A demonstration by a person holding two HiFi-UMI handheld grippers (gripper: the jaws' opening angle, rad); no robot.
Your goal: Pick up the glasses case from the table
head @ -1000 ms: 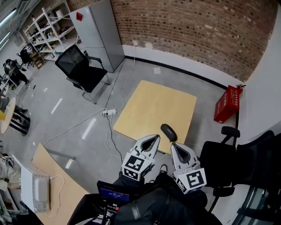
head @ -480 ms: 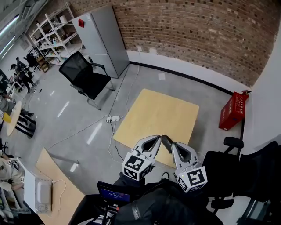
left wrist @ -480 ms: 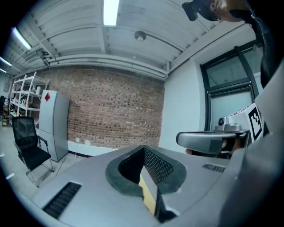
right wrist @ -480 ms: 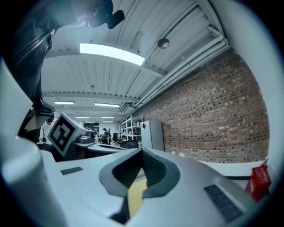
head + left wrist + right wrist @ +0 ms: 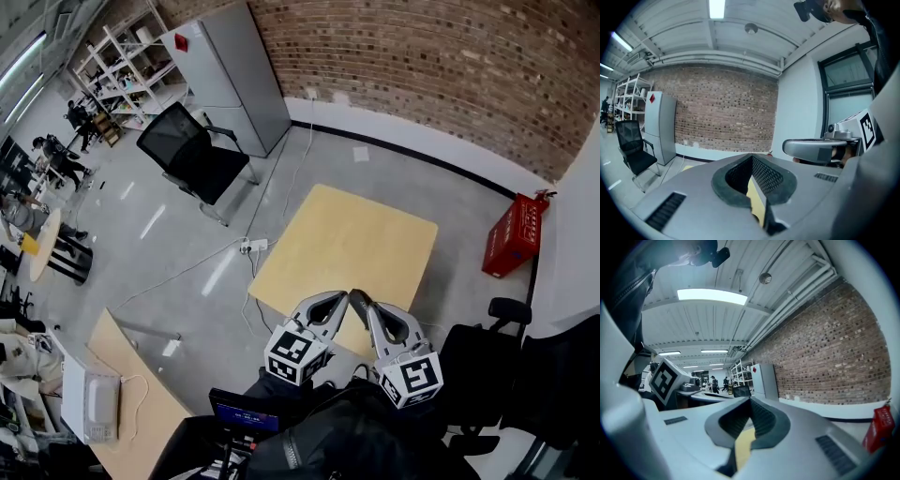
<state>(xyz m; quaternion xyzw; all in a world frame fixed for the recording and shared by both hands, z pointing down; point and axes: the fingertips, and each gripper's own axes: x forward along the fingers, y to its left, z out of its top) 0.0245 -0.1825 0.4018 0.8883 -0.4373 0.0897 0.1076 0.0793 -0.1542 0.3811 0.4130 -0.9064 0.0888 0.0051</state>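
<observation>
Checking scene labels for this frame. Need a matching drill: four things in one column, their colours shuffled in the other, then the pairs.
Things:
1. table
2. crate
3. chair
4. cabinet

Colours:
A. red
B. grey
C. light wood
D. black

Pairs: 1-C; 2-A; 3-D; 4-B

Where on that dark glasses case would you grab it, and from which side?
Probably across its narrow width, coming in from the near edge of the table, since the glasses case lies close to that edge. Only a dark rounded end shows, so its exact angle is unclear.
</observation>
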